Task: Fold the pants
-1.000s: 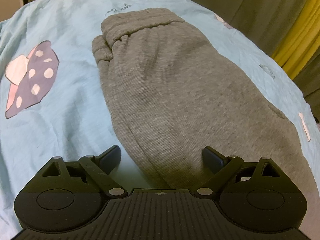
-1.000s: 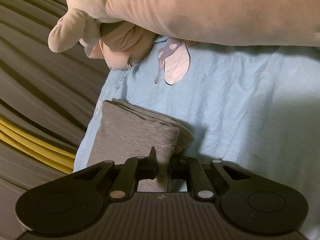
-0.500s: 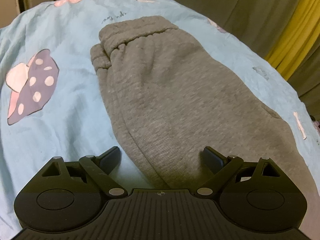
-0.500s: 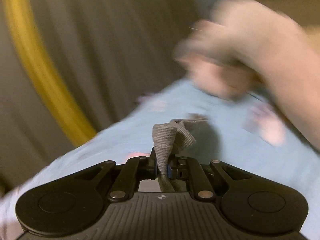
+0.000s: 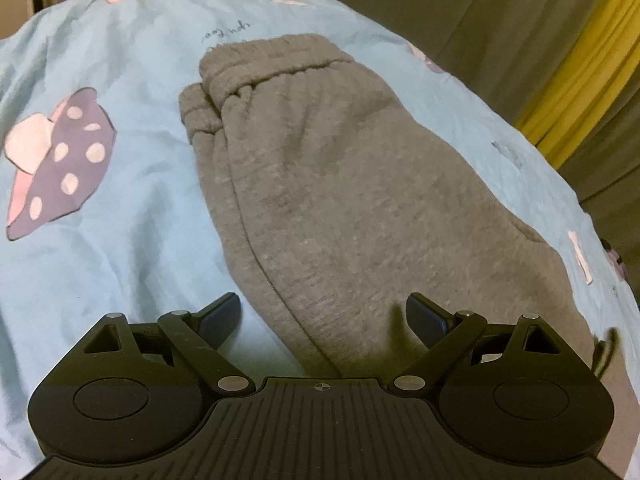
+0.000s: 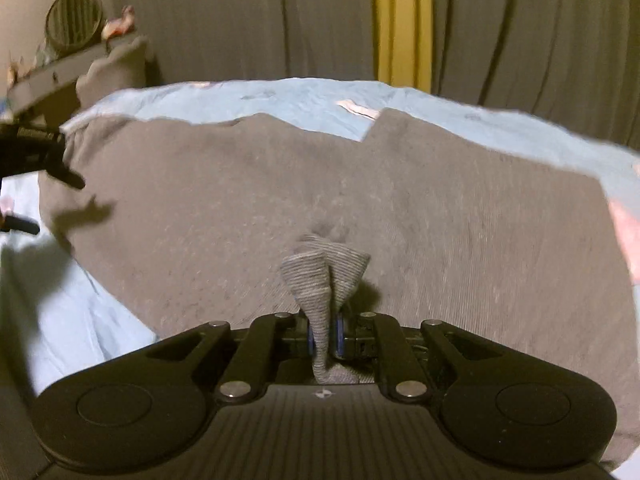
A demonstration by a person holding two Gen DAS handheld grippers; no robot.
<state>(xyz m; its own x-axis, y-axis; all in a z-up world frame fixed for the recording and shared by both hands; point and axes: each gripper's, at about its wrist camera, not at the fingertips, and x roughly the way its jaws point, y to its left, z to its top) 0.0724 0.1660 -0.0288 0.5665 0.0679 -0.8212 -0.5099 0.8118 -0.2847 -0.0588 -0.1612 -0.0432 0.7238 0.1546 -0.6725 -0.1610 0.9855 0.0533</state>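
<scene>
Grey sweatpants (image 5: 344, 208) lie on a light blue bedsheet (image 5: 120, 240), waistband at the far end. My left gripper (image 5: 323, 314) is open and empty, its jaws spread over the near part of the pants. My right gripper (image 6: 325, 330) is shut on a pinched fold of the pants' ribbed cuff (image 6: 324, 276) and holds it above the flat body of the pants (image 6: 280, 208). The left gripper (image 6: 36, 168) shows at the left edge of the right wrist view.
The sheet has a navy polka-dot bow print (image 5: 60, 168). Grey curtains with a yellow stripe (image 6: 400, 24) hang behind the bed. A shelf with a round fan (image 6: 74, 20) stands at the far left.
My right gripper has swung round with the cuff, from beside the plush pillow to over the body of the pants. The left gripper has shifted slightly and stays open.
</scene>
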